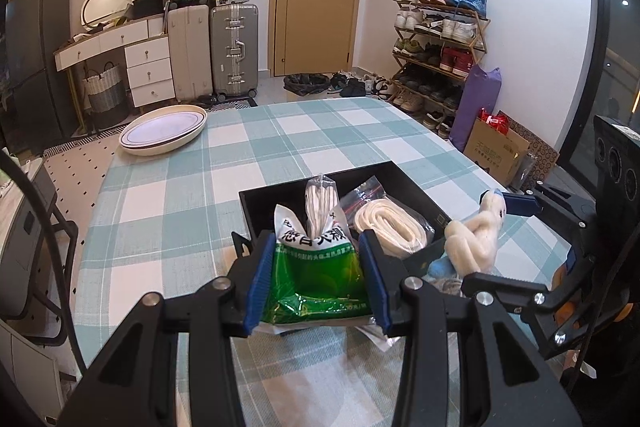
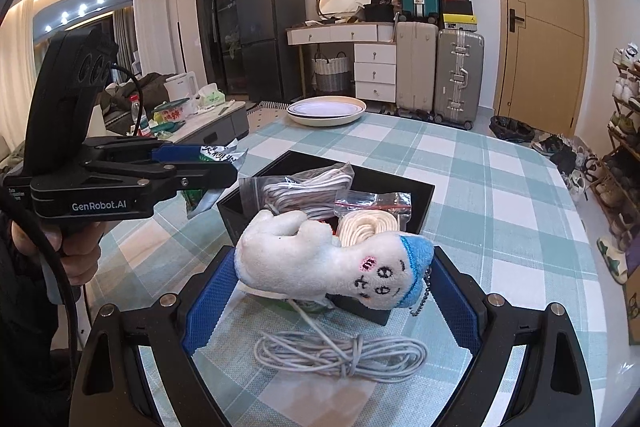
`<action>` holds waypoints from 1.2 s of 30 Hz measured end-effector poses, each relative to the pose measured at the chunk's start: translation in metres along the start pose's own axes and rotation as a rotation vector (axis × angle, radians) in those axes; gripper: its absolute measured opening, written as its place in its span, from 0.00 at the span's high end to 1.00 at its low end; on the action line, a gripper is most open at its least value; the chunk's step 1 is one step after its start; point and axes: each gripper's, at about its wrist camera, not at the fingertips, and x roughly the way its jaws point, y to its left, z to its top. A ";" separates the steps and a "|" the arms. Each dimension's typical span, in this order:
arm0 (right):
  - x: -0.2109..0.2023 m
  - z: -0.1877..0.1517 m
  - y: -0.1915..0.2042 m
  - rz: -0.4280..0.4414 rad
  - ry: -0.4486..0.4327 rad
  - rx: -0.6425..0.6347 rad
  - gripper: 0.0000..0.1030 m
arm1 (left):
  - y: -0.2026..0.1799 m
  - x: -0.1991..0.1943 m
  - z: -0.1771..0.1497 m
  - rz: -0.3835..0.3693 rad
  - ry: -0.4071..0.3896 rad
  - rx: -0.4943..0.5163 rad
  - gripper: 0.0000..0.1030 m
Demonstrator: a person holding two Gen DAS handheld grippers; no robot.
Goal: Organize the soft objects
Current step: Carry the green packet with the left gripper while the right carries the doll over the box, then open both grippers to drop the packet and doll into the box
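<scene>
Squeezing a crinkly green packet (image 1: 320, 275), our left claw (image 1: 318, 281) pinches it at the near edge of the black box (image 1: 280, 199). Our right claw (image 2: 332, 291), spread wide, holds the fluffy white toy (image 2: 316, 259). The checked table (image 1: 224, 163) lies bare toward twelve o'clock, up to a smooth round plate (image 1: 164, 131).

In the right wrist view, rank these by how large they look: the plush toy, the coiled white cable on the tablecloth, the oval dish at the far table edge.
Largest to smallest, as they look:
1. plush toy
2. coiled white cable, close behind
3. oval dish
The dish sits much farther from the camera, so its true size may well be larger.
</scene>
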 end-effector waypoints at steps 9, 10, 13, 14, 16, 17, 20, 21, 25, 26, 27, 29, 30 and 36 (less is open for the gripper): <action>0.022 0.011 -0.004 -0.016 0.035 -0.030 0.10 | 0.008 0.022 0.013 0.006 -0.003 -0.018 0.60; 0.025 0.012 -0.004 -0.021 0.039 -0.035 0.10 | 0.010 0.024 0.013 0.008 -0.002 -0.020 0.60; 0.033 0.015 -0.004 -0.025 0.050 -0.049 0.10 | 0.012 0.031 0.016 0.009 0.000 -0.023 0.60; 0.036 0.017 -0.005 -0.026 0.054 -0.052 0.09 | 0.012 0.033 0.016 0.011 -0.001 -0.022 0.60; 0.042 0.018 -0.006 -0.028 0.067 -0.062 0.10 | 0.013 0.038 0.018 0.008 -0.003 -0.020 0.60; 0.044 0.018 -0.006 -0.030 0.072 -0.066 0.10 | 0.013 0.040 0.019 0.008 0.000 -0.021 0.60; 0.052 0.019 -0.007 -0.035 0.085 -0.082 0.10 | 0.015 0.049 0.019 0.007 0.008 -0.026 0.60; 0.054 0.019 -0.007 -0.033 0.091 -0.085 0.10 | 0.015 0.052 0.019 0.004 0.011 -0.028 0.60; 0.062 0.019 -0.009 -0.035 0.103 -0.094 0.10 | 0.012 0.060 0.017 -0.015 0.021 -0.023 0.60; 0.063 0.019 -0.010 -0.033 0.104 -0.095 0.10 | 0.011 0.061 0.016 -0.018 0.023 -0.020 0.60; 0.065 0.020 -0.011 -0.030 0.103 -0.095 0.10 | 0.010 0.063 0.016 -0.019 0.027 -0.018 0.60; 0.067 0.022 -0.012 -0.022 0.102 -0.094 0.09 | 0.009 0.065 0.016 -0.022 0.030 -0.015 0.60; 0.069 0.023 -0.013 -0.022 0.102 -0.095 0.09 | 0.009 0.066 0.016 -0.020 0.030 -0.014 0.60; 0.078 0.028 -0.014 -0.034 0.110 -0.113 0.09 | 0.012 0.069 0.016 -0.011 0.034 -0.020 0.60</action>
